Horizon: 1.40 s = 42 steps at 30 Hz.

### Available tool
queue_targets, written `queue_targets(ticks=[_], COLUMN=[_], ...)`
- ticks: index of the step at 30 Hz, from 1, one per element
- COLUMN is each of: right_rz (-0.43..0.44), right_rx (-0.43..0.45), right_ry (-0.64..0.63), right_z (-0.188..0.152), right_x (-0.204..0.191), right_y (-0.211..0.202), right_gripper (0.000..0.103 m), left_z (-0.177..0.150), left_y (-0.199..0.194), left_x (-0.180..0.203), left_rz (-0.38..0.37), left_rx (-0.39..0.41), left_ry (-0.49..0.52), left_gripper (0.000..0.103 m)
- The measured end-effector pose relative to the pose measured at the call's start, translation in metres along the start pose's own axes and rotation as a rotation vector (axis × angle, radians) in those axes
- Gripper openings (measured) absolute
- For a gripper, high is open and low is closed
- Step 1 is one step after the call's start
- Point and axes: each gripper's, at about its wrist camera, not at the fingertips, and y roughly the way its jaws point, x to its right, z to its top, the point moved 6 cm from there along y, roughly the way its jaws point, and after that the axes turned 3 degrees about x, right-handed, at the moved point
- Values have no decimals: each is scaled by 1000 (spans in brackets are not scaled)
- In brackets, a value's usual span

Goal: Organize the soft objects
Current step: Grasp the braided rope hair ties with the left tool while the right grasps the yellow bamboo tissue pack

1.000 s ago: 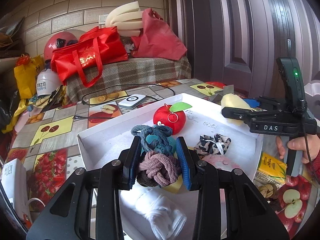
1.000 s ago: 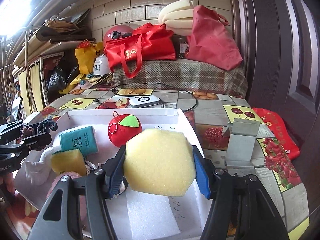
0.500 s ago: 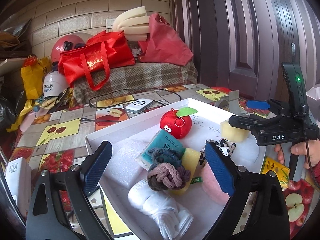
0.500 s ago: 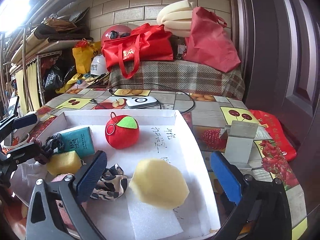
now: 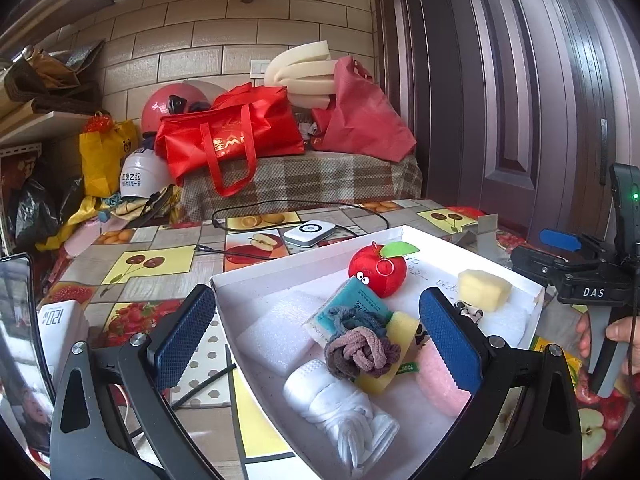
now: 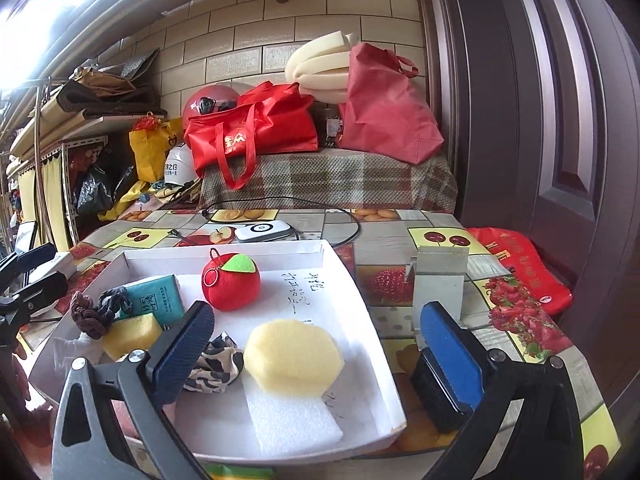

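Both sponge and knotted hair ties have been released since a second ago: the left hand-held gripper point(image 5: 318, 340) gapes wide above the knotted hair ties point(image 5: 360, 352) in the white tray point(image 6: 348, 276), the right hand-held gripper point(image 6: 316, 344) equally wide around the yellow sponge point(image 6: 294, 358), right of the ties.

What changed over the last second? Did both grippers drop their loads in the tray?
Yes. The left gripper opened and let go of the knotted hair ties, which now lie on the yellow sponge. The right gripper opened and released the pale yellow sponge, now resting in the white tray. Both grippers pulled back. The red apple plush and teal pack stayed put.
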Motion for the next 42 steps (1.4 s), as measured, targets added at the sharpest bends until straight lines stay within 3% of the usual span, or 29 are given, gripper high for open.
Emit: queue_targets(ticks=[6, 9, 13, 18, 22, 24, 25, 26, 35, 40, 41, 42], right_rz=[-13, 5, 9, 26, 8, 1, 8, 18, -11, 1, 1, 0], right_rx=[-13, -48, -162, -313, -407, -470, -497, -497, -466, -449, -448, -449], right_ry=[14, 14, 15, 24, -42, -72, -74, -65, 170, 236, 235, 233], right_z=[-11, -20, -37, -57, -70, -79, -84, -84, -93, -96, -96, -96], right_x=[2, -3, -9, -21, -35, -41, -42, -42, 18, 28, 28, 29], right_y=[-30, -43, -51, -39, -24, -16, -13, -14, -51, -61, -61, -61], right_gripper=[103, 103, 103, 103, 91, 73, 55, 51, 50, 51, 51, 51], left_z=[-5, -9, -18, -38, -51, -54, -56, -60, -80, -89, -89, -89], left_y=[-13, -25, -42, -58, -60, -58, -56, -54, -28, -6, -4, -4], left_x=[17, 29, 59, 116, 144, 150, 152, 153, 161, 173, 173, 174], left_rz=[-26, -74, -184, -320, -369, -365, -367, -364, -393, -391, -399, -400], left_rx=[-10, -16, -59, -152, -215, -235, -249, -265, -432, -524, -528, -535], left_ry=[29, 36, 81, 249, 347, 381, 391, 399, 393, 363, 342, 329], left_gripper=[103, 103, 103, 103, 103, 103, 103, 103, 102, 90, 82, 58])
